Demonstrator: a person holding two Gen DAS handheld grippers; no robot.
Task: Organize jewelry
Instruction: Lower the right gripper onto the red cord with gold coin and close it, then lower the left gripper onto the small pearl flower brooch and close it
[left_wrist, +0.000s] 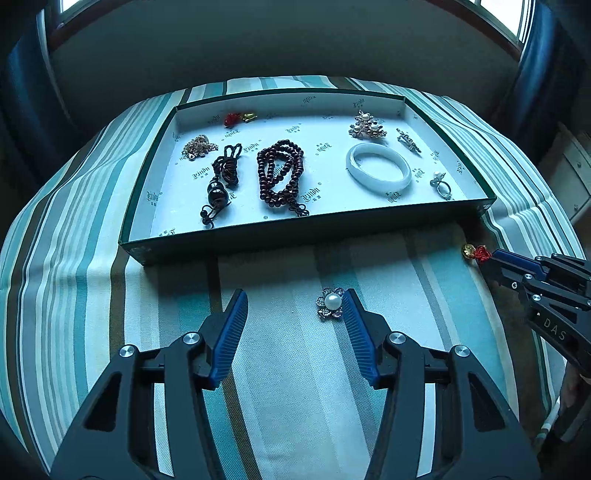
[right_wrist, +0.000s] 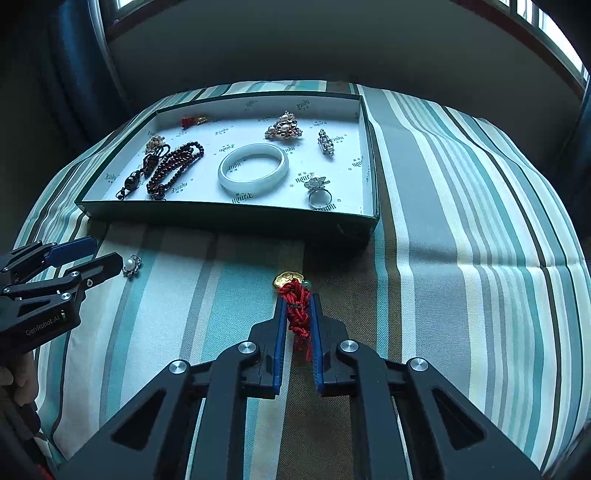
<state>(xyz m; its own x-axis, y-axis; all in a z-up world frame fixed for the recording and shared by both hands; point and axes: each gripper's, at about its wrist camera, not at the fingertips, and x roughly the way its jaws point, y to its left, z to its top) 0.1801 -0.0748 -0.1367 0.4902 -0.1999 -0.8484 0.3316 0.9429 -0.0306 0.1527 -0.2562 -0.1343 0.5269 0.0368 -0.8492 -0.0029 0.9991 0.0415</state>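
A shallow green box (left_wrist: 310, 236) (right_wrist: 236, 219) lined with white paper holds several pieces: a white bangle (left_wrist: 378, 167) (right_wrist: 253, 168), dark red beads (left_wrist: 280, 173), a ring (right_wrist: 318, 192), brooches. A pearl flower brooch (left_wrist: 331, 303) (right_wrist: 132, 264) lies on the striped cloth just inside the right fingertip of my left gripper (left_wrist: 295, 295), whose jaws stand apart and do not press on it. My right gripper (right_wrist: 296, 301) (left_wrist: 493, 256) is shut on a red knotted charm (right_wrist: 298, 314) (left_wrist: 480, 254) with a gold pendant (right_wrist: 288, 279) sticking out past the fingertips.
The striped teal and white cloth (right_wrist: 461, 258) covers a rounded table whose edges drop away on all sides. A second red and gold charm (left_wrist: 240, 117) sits at the box's far left. A dark wall and windows lie behind.
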